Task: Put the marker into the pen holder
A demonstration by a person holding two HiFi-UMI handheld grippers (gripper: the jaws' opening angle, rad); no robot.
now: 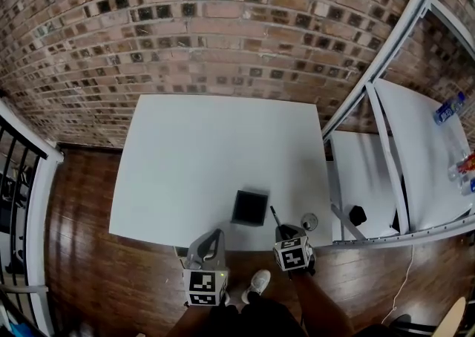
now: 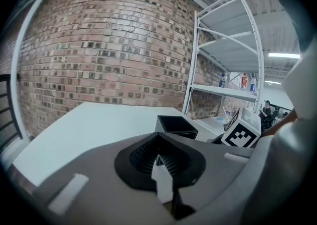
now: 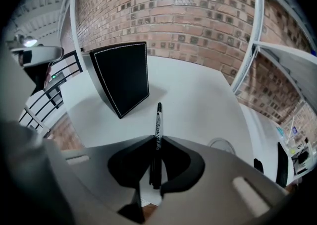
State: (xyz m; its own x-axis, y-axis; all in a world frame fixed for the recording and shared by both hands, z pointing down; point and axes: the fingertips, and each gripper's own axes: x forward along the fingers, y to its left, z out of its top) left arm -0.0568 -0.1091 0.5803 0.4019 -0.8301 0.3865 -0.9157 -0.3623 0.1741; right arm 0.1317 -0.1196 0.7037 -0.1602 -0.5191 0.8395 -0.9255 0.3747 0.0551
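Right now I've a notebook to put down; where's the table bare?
The white table is bare from the brick wall to the pen holder, and along its left side. The near right edge is crowded: pen holder, marker in the right hand-held gripper, a small round object.

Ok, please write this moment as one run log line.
right gripper: shut on marker | left gripper: shut, empty | pen holder: upright on table, marker not yet inside

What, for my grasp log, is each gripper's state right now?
Left gripper: shut, nothing between its jaws.
Right gripper: shut on the marker, which points out over the table.
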